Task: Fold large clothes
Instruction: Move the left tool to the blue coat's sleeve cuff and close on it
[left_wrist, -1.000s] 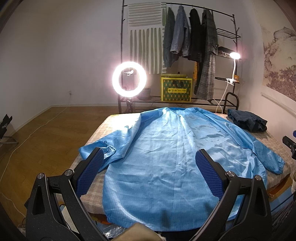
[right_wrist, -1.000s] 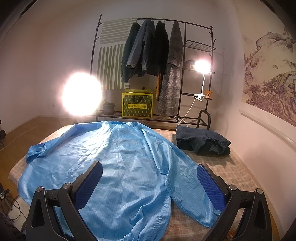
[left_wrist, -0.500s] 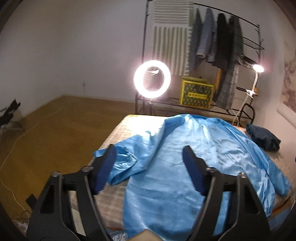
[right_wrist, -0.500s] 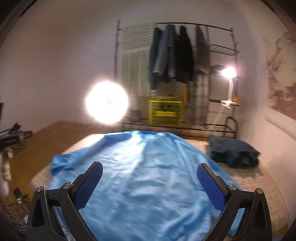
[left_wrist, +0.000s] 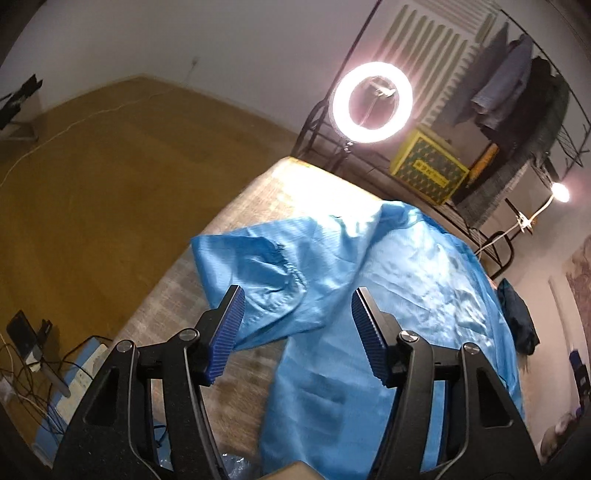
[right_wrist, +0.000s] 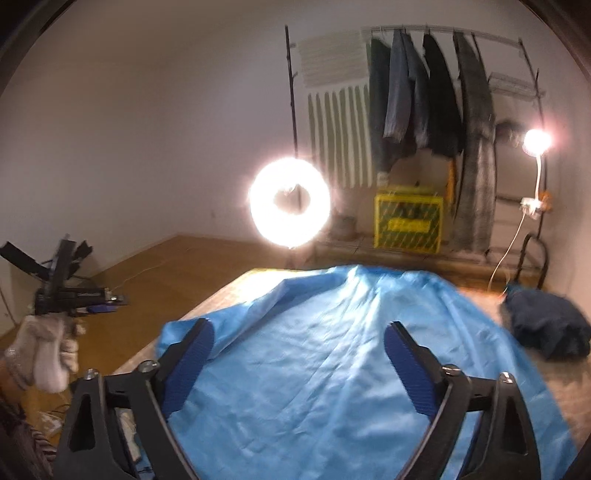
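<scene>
A large light-blue coat (left_wrist: 388, 295) lies spread flat on a bed (left_wrist: 236, 243) with a checked cover. Its left sleeve (left_wrist: 255, 266) reaches toward the bed's left edge. My left gripper (left_wrist: 295, 317) is open and empty, hovering above that sleeve's cuff. In the right wrist view the coat (right_wrist: 332, 354) fills the bed, and my right gripper (right_wrist: 299, 354) is open and empty above its lower middle. Neither gripper touches the cloth.
A folded dark-blue garment (right_wrist: 546, 325) lies at the bed's right side. A lit ring light (right_wrist: 290, 201), a clothes rack (right_wrist: 424, 92) with hanging jackets and a yellow box (right_wrist: 408, 221) stand behind the bed. Cables and a power strip (left_wrist: 55, 369) lie on the wooden floor at left.
My left gripper has swung left and down over the left sleeve, tilting, and its jaws have narrowed. My right gripper has shifted left over the coat's middle.
</scene>
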